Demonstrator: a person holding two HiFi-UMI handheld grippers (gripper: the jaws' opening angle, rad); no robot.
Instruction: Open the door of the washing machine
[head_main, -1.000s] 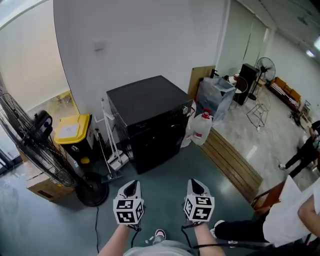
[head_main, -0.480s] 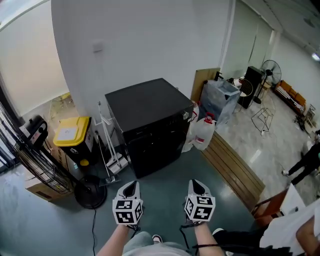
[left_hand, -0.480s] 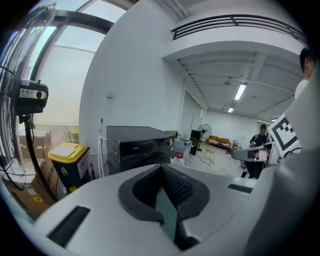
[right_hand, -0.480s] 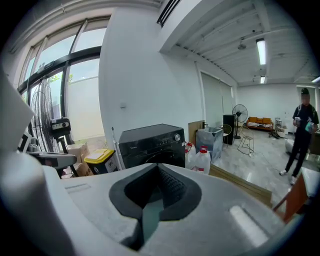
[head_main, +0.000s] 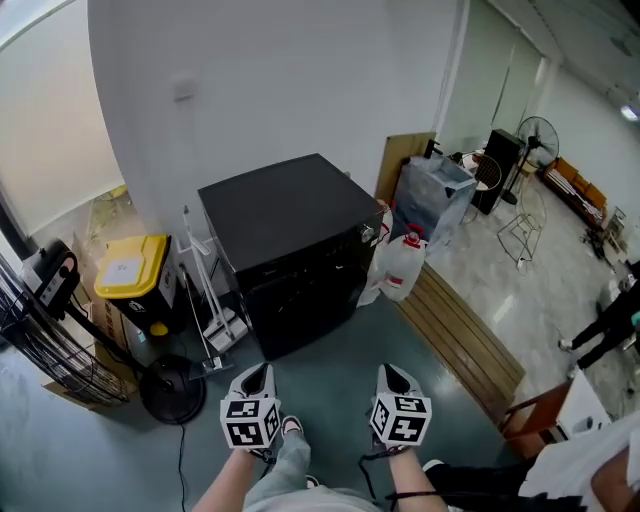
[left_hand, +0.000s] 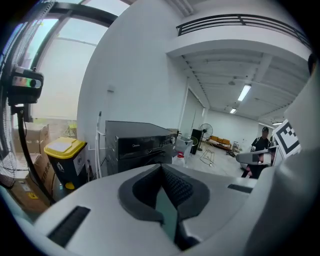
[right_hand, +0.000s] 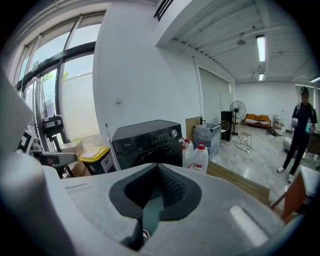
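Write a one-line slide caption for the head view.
Left gripper and right gripper, jaws shut and empty, face the closed black box-shaped washing machine beside a yellow-lidded bin.

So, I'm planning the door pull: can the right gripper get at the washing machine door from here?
Probably not yet: the right gripper hangs well short of the washing machine door, though only floor lies between.

Nothing legible. Brand mark (right_hand: 129, 148) on washing machine (right_hand: 150, 140) and label (head_main: 122, 268) on yellow bin (head_main: 152, 258): too small to read.
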